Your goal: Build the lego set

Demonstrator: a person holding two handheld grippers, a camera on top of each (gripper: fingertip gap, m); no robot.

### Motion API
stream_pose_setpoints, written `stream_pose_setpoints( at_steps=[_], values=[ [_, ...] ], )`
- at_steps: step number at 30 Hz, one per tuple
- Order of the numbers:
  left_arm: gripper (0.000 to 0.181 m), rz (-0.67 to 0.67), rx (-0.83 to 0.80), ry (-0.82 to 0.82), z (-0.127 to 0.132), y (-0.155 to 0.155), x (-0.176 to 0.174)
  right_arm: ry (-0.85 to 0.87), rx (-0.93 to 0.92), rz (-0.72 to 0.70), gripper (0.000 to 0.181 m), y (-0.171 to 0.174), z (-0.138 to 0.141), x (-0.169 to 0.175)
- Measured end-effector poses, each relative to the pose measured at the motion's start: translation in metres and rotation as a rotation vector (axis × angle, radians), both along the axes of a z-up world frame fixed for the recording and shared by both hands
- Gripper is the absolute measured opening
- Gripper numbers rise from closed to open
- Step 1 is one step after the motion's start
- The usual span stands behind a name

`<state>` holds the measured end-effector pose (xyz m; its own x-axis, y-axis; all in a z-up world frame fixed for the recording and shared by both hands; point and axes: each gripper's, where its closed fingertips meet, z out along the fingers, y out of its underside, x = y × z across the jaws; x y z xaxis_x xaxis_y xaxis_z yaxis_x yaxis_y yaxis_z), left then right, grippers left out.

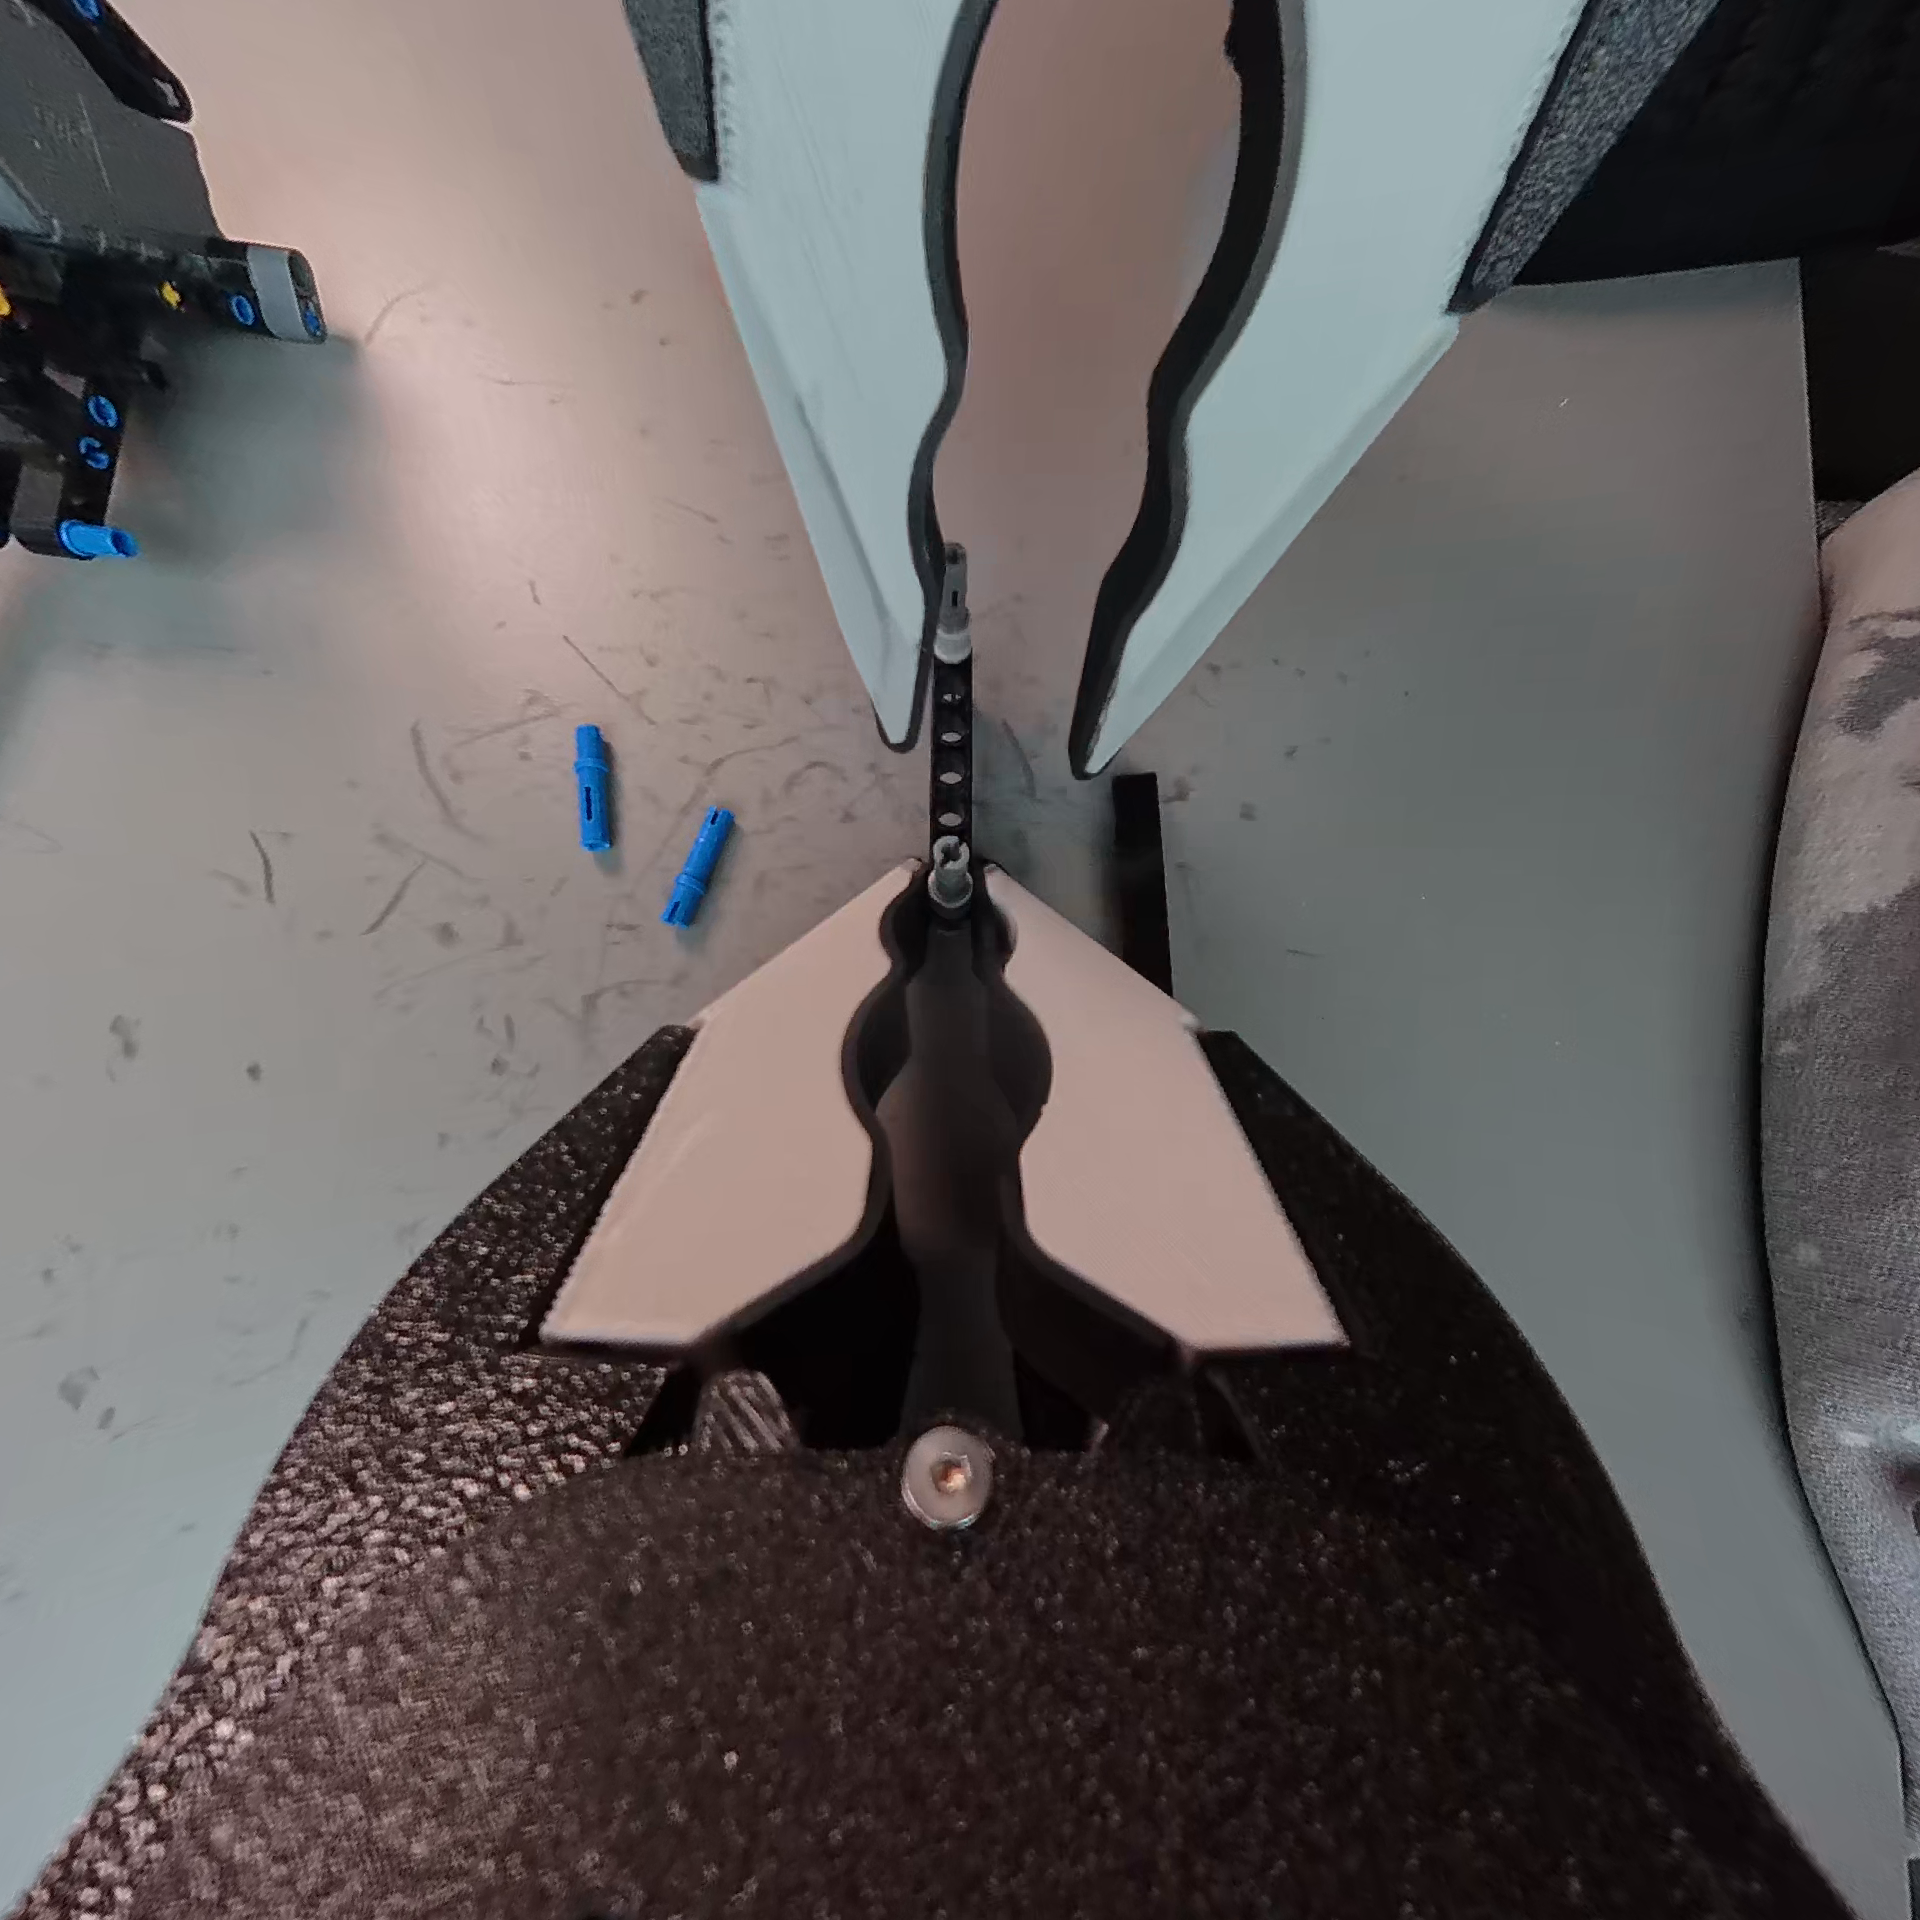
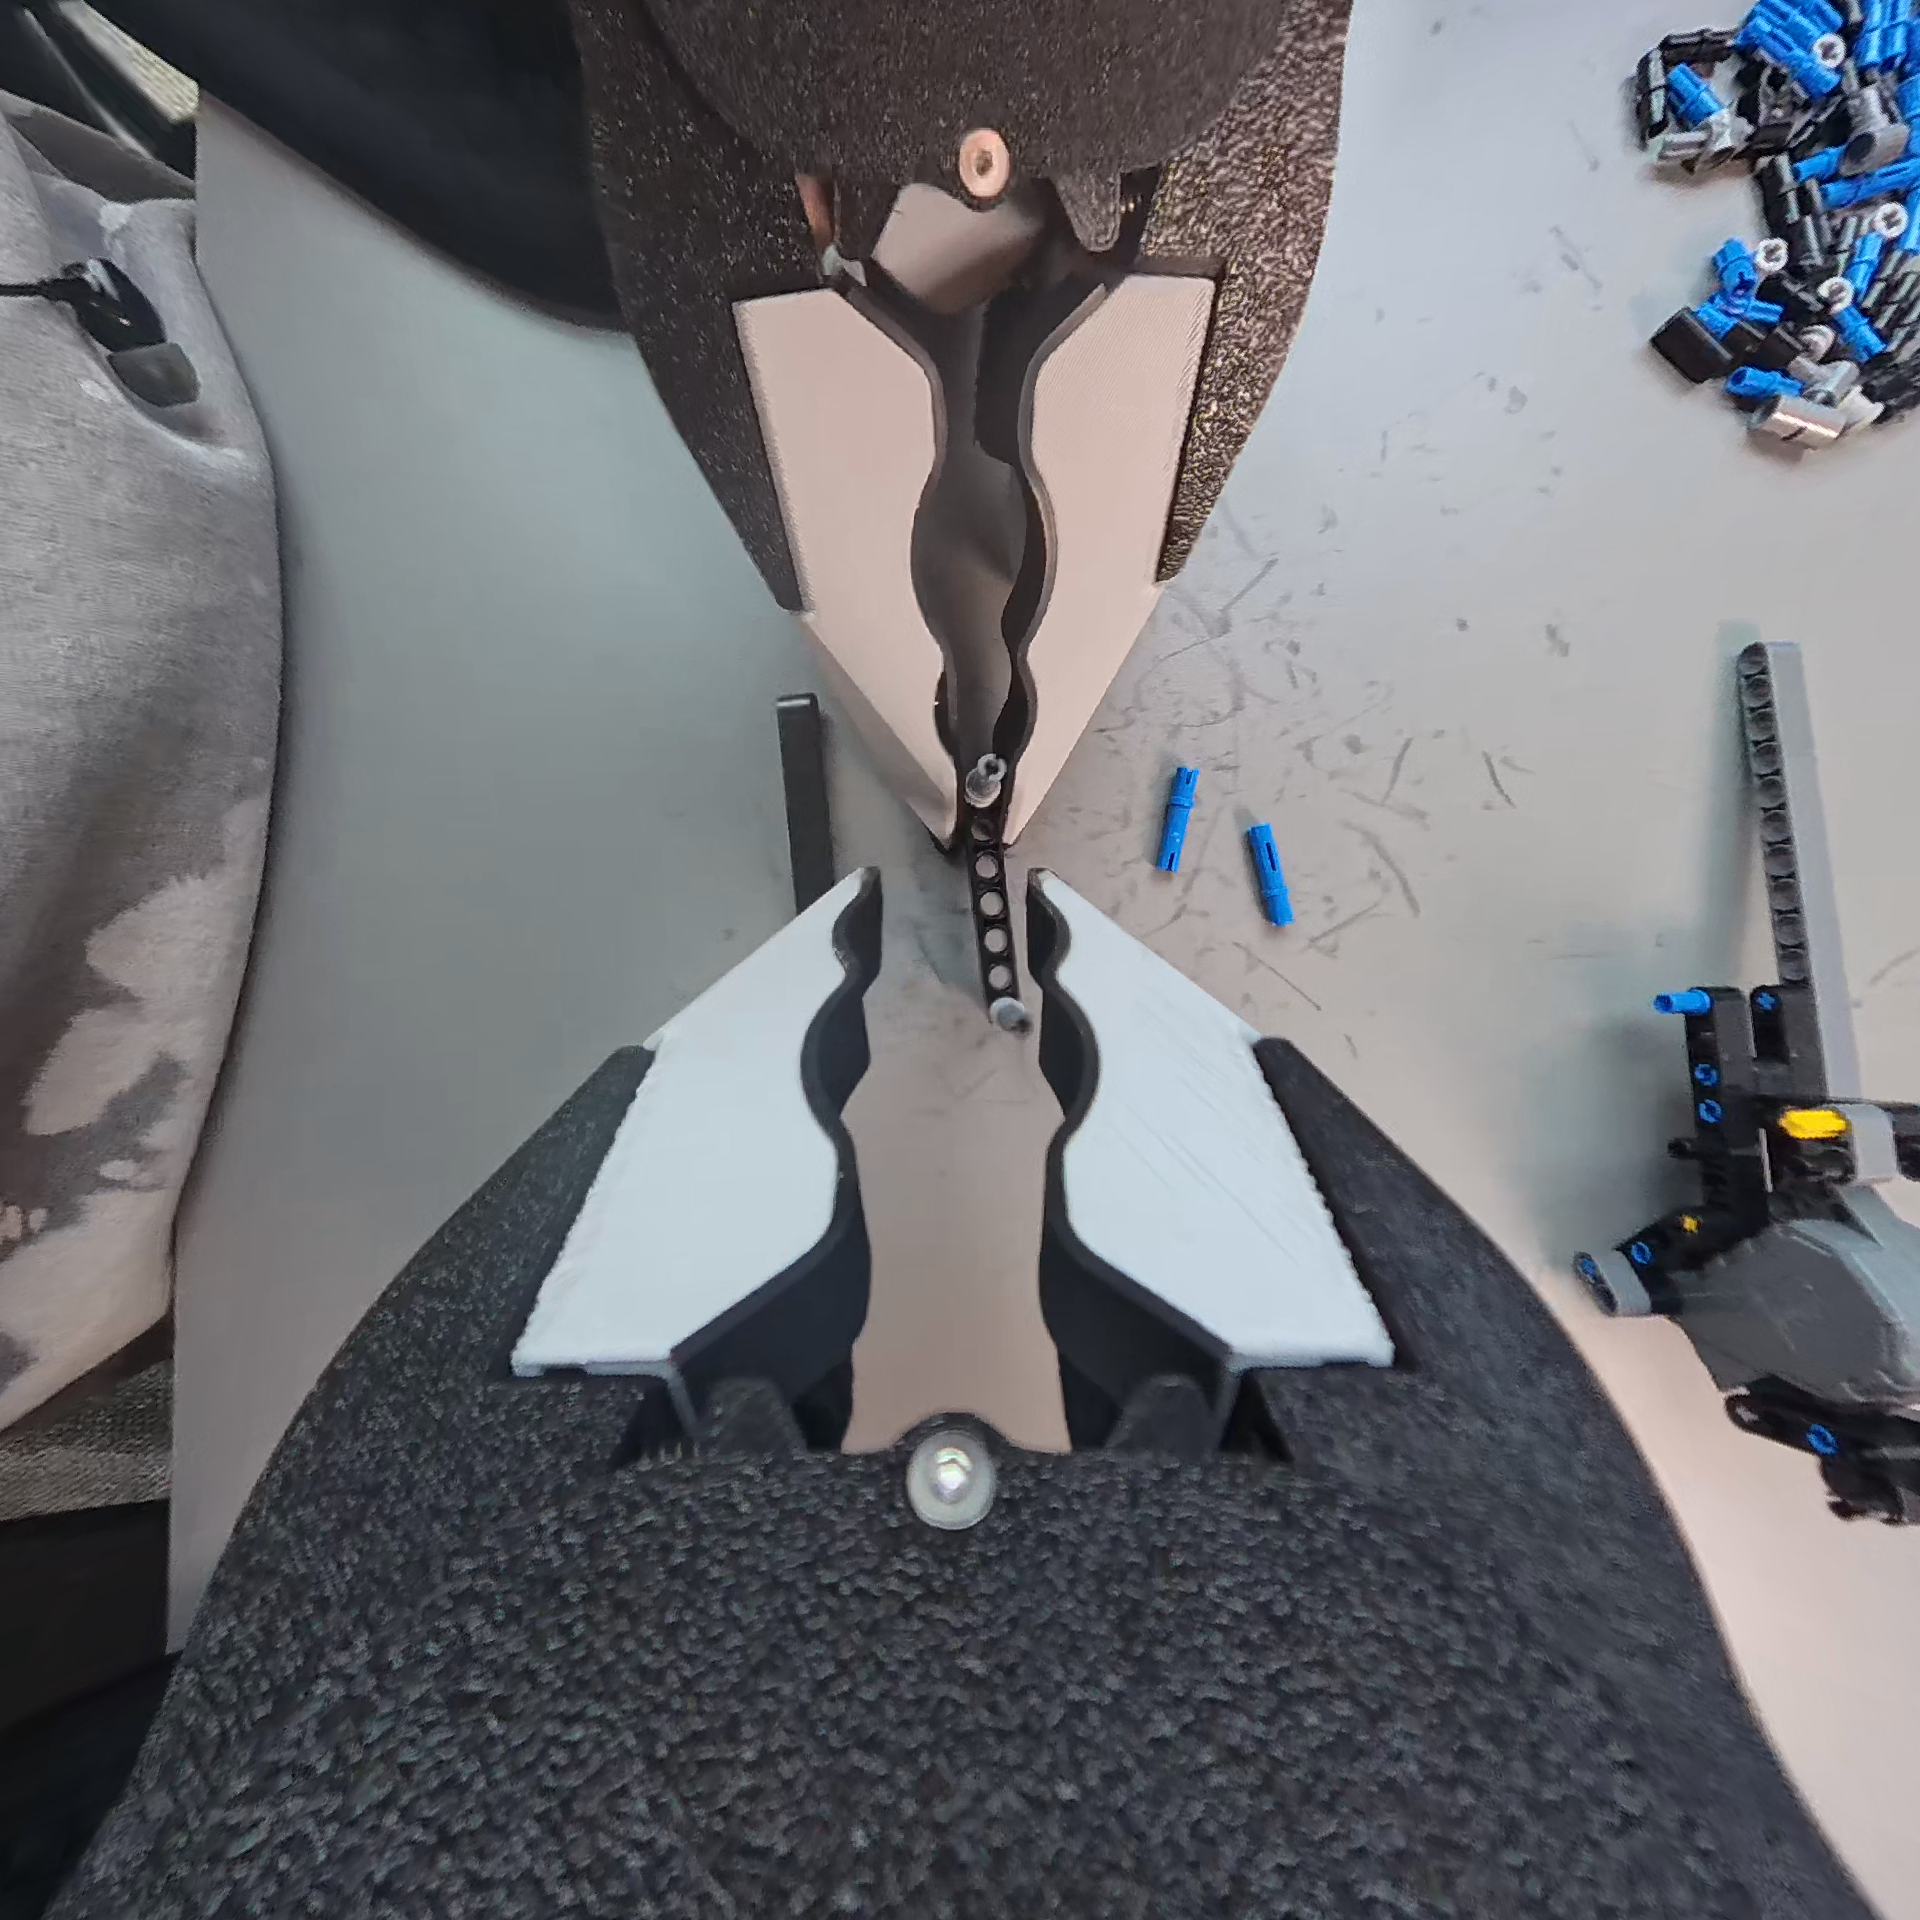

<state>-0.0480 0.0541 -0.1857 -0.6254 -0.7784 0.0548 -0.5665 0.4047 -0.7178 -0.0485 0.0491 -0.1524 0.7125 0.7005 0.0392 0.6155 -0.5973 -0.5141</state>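
A thin black beam with holes (image 1: 951,758) is held on edge just above the table, with a grey pin in its far end (image 1: 952,634) and another in its near end (image 1: 951,878). My left gripper (image 1: 951,868), with tan fingers, is shut on the near end. My right gripper (image 2: 954,883), with white fingers, is open. The beam (image 2: 990,914) and its grey pin (image 2: 1008,1013) lie between the white fingers. The right gripper also shows in the left wrist view (image 1: 992,753). The left gripper also shows in the right wrist view (image 2: 982,831).
Two loose blue pins (image 1: 592,774) (image 1: 698,868) lie on the grey table (image 1: 416,1091). A partly built black and grey model (image 2: 1766,1143) and a pile of blue and black parts (image 2: 1808,229) lie farther off. A black flat piece (image 2: 805,800) lies near the table edge, beside a person's grey clothing (image 2: 104,727). My two grippers' fingertips are within a few centimetres of each other.
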Motion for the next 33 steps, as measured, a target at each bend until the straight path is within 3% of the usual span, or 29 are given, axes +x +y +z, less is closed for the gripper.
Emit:
stream_pose_setpoints(
  at_steps=[4,8,11,14,16,19,21,24,28,30,33],
  values=[
    [0.008,0.002,-0.004,0.002,0.0,0.0,0.0,0.045,0.018,0.023,0.025,-0.02,0.002,-0.024],
    [0.008,-0.001,0.001,-0.002,0.0,0.0,0.0,0.004,0.032,-0.052,0.023,-0.02,-0.024,-0.021],
    [0.016,-0.011,0.002,-0.003,0.0,0.001,-0.001,0.049,0.011,-0.061,0.007,-0.023,-0.032,-0.026],
    [0.035,0.004,0.016,-0.026,0.004,0.011,-0.002,0.046,0.129,-0.004,0.007,-0.024,-0.012,-0.027],
    [0.034,0.008,-0.054,-0.068,0.021,0.017,-0.006,0.015,0.297,-0.019,0.007,-0.015,0.015,-0.019],
    [0.027,-0.031,-0.322,-0.118,0.064,0.013,-0.019,-0.226,0.608,0.036,0.007,-0.004,0.051,-0.002],
    [0.028,-0.049,-0.538,-0.105,0.09,0.008,-0.024,-0.317,0.723,0.047,0.007,-0.001,0.066,0.0],
    [0.032,-0.059,-0.697,-0.1,0.108,0.006,-0.025,-0.491,0.822,0.053,0.008,0.004,0.077,0.007],
    [0.029,-0.043,-0.747,-0.12,0.115,0.001,-0.02,-0.613,0.88,0.081,0.007,0.009,0.078,0.005],
    [0.013,-0.026,-0.707,-0.135,0.112,0.0,-0.016,-0.643,0.903,0.083,0.007,0.011,0.08,0.005],
    [0.007,0.014,-0.588,-0.21,0.109,0.006,-0.011,-0.514,0.871,0.067,0.008,0.01,0.078,0.002]
  ],
)
